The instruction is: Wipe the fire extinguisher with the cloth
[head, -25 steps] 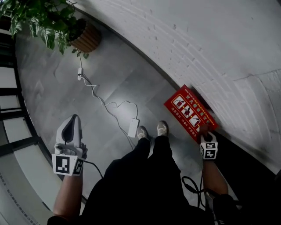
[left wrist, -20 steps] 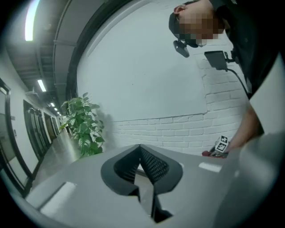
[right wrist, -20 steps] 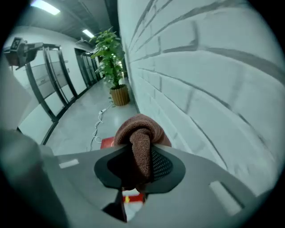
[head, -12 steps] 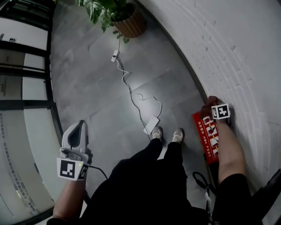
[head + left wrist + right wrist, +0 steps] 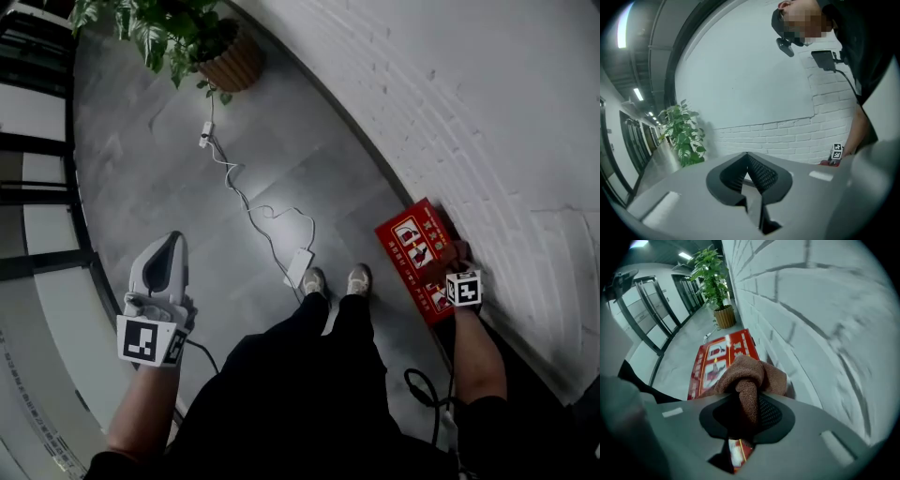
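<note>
Right hand-held gripper (image 5: 745, 414) clamps the brown cloth (image 5: 751, 376) over the red fire extinguisher box (image 5: 411, 246). Wiping looks underway, with plenty left to cover. Left hand-held gripper (image 5: 747, 164) is closed and empty.

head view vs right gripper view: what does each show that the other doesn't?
Head view only: the left tool, the white cable on the floor, the person's shoes. Right gripper view only: the right tool with its jaws clamped on the brown cloth, and the ceiling lights. Both: the red fire extinguisher box, the potted plant, the white brick wall.
</note>
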Demonstrator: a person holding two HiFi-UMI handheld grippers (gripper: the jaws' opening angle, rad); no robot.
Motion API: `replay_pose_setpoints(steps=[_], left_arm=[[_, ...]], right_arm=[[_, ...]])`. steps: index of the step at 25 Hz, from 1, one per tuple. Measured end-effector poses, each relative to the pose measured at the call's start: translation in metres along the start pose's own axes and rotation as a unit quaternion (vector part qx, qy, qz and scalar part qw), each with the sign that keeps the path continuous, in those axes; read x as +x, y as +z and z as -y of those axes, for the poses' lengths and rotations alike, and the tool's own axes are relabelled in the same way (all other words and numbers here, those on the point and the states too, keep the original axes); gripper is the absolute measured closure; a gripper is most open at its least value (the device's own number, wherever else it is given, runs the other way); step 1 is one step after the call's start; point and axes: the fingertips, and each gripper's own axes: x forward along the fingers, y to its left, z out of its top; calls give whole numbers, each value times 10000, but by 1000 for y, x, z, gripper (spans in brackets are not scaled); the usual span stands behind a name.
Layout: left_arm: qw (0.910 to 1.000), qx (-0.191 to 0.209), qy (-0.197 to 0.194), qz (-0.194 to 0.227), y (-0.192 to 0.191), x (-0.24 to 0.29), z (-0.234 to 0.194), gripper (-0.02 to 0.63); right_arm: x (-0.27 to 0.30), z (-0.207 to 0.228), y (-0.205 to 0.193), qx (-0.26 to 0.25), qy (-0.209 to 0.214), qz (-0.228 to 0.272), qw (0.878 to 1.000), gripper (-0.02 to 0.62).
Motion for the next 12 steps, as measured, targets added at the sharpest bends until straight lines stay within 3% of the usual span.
replay_pose_setpoints(steps=[5,9,10,12], left_arm=[[9978,106,-633,173,10,31,33,607],[9964,123,-795,259,14,35,41,607],[9967,114,-760,266,13,32,37,607],[9978,57,-603,264,9,23,24,607]], right_arm=[[-45,24,-115,702,-431,-341,9960,522],[-69,28,-218,1770,-690,-1349,9725,522],[-77,27,-229,1959,-797,-1310,9686,522],[-89,16,-214,1865,-915,-857,9744,522]])
